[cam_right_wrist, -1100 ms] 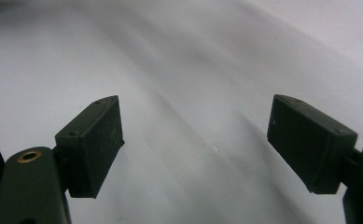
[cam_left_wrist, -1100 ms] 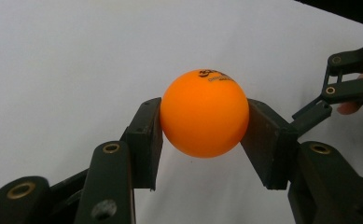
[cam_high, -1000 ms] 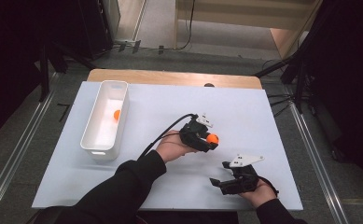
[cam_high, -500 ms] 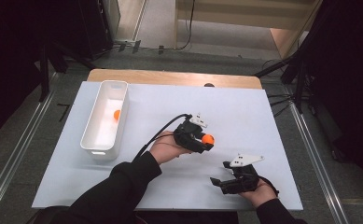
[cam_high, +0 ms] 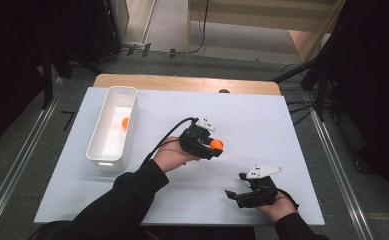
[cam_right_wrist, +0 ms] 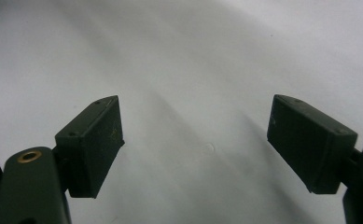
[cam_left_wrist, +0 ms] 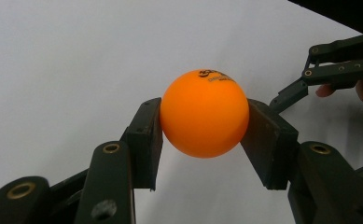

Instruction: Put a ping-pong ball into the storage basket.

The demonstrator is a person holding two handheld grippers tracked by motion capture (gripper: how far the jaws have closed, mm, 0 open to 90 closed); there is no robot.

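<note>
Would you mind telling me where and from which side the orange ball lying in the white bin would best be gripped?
Judging by the high view, grip the orange ball across its middle, coming straight down from above: the white bin is open only on top. It lies near the bin's right wall, so I would set the jaws along the bin's length, where each pad should find room. Being round, it likely rolls; close gently.

Light falls from overhead onto the white table sheet point(cam_high: 282, 130), which stands bright while the floor and the room's far left and right corners sink into near black. Shadows under the hands are soft and short. The high view is a little grainy and soft. In the left gripper view the orange ball point(cam_left_wrist: 204, 113) is sharp, evenly lit, with faint sheen. The right gripper view is dimmer, greyish, with broad blurred shadows across the sheet.
</note>
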